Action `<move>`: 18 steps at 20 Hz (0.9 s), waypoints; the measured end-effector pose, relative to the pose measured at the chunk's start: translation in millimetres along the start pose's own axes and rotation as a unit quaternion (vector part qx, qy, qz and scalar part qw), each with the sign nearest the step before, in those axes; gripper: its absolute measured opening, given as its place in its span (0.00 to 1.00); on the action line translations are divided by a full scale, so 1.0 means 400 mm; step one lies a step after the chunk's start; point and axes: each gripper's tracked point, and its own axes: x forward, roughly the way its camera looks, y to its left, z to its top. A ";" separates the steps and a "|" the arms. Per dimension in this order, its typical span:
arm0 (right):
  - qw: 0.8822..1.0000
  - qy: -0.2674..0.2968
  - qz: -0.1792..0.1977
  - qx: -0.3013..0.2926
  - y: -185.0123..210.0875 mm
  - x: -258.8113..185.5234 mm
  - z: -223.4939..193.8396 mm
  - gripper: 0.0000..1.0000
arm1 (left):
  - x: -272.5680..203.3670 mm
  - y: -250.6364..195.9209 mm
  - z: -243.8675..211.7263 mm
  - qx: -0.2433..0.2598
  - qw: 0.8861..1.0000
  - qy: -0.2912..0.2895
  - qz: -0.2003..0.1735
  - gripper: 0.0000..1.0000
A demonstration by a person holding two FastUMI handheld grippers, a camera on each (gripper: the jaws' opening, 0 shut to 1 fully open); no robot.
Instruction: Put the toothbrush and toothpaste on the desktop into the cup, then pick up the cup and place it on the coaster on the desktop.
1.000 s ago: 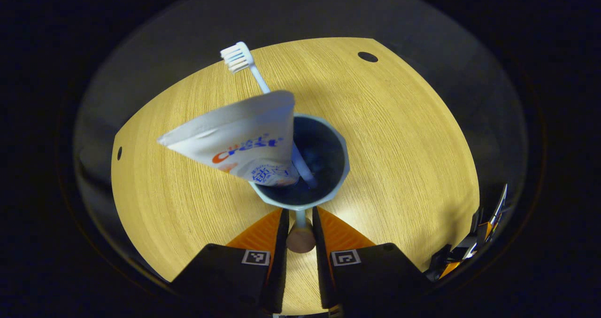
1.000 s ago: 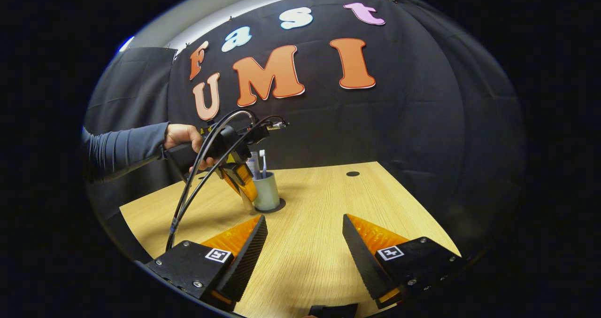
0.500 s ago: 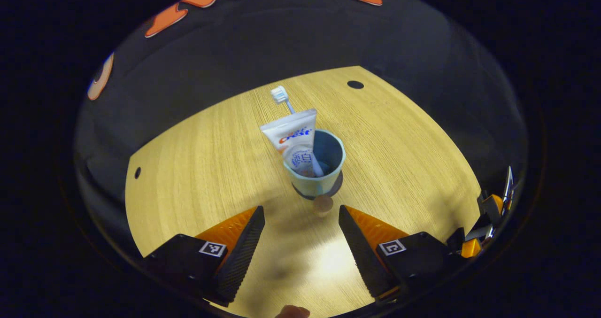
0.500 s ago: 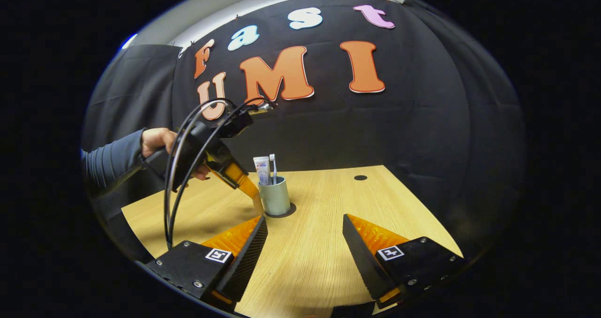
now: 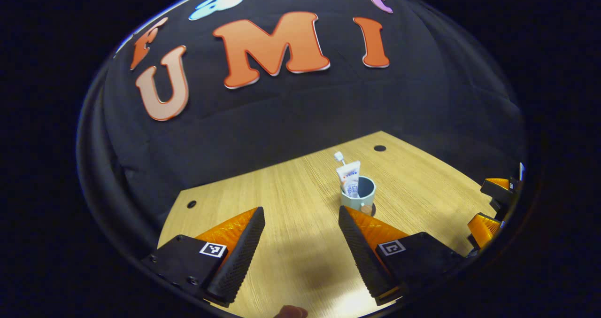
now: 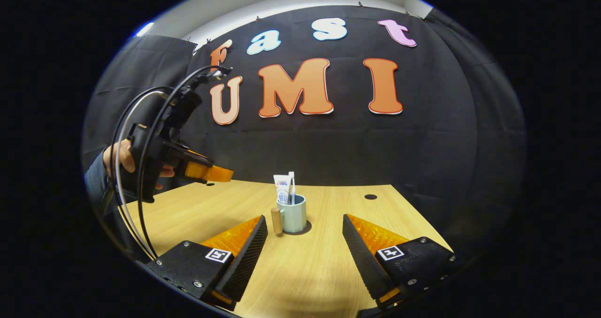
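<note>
Left gripper (image 5: pixel 300 214): we hold it raised above the desktop, fingers spread wide, nothing between them; in the right gripper view we see it at the far left (image 6: pixel 213 173), lifted well clear of the cup, its orange finger pointing toward the middle of the desk.
Right gripper (image 6: pixel 305 224): we hold it low over the near edge of the desktop, fingers set wide apart, gripping nothing and touching nothing; in the left gripper view its orange parts (image 5: pixel 488 214) show at the right rim, too little for us to judge from there.
Hand (image 6: pixel 123 159): we see it wrapped round the left gripper's black handle, a dark sleeve behind it and black cables looping over the body.
Cup (image 6: pixel 294 213): pale blue-grey, upright, standing free on the desk near the middle; we place it between and beyond the right gripper's fingers, apart from both; in the left gripper view it (image 5: pixel 359 198) stands just past the right-hand finger tip.
Cup handle (image 6: pixel 277 221): a wooden-coloured peg on the cup's side facing the left gripper.
Coaster (image 6: pixel 307 227): a dark disc under the cup, its edge showing at the base.
Toothpaste (image 6: pixel 281 189): white tube standing in the cup, crimped end up.
Toothbrush (image 6: pixel 291 186): white, upright in the cup beside the tube, head up.
Desktop (image 6: pixel 328 261): light wood grain, a small dark hole (image 6: pixel 370 197) toward its far right corner.
</note>
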 end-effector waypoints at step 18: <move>0.994 -0.095 -0.024 -0.039 0.140 -0.002 0.130 0.97 | -0.364 0.274 0.011 -0.022 0.958 -0.243 0.150 1.00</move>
